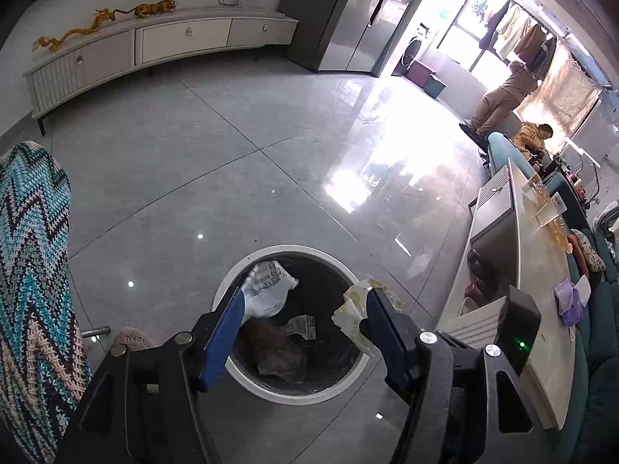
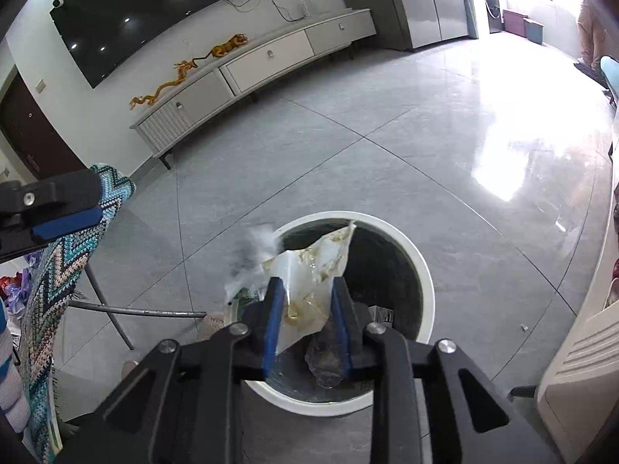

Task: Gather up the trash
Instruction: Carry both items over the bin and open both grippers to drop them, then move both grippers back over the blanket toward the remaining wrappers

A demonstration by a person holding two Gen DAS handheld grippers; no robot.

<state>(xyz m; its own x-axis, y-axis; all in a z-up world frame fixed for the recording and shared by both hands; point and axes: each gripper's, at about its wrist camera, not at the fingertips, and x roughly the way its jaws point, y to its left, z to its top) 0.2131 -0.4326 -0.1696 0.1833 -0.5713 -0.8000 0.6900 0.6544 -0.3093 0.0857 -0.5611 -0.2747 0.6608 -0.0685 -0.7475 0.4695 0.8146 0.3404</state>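
We find the right gripper (image 2: pixel 305 294) pinching a crinkled, stained plastic wrapper (image 2: pixel 313 266) above the round white-rimmed bin (image 2: pixel 421 270); the left gripper (image 1: pixel 305 301) spread wide, with crumpled translucent plastic (image 1: pixel 267 290) beside one finger.

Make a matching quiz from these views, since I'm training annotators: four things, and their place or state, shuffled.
1 stained wrapper
2 trash bin
3 tiger figurine
4 left claw

A open
B on the TV cabinet
C clamped in the right claw
D standing on the floor

Pairs: 1-C, 2-D, 3-B, 4-A
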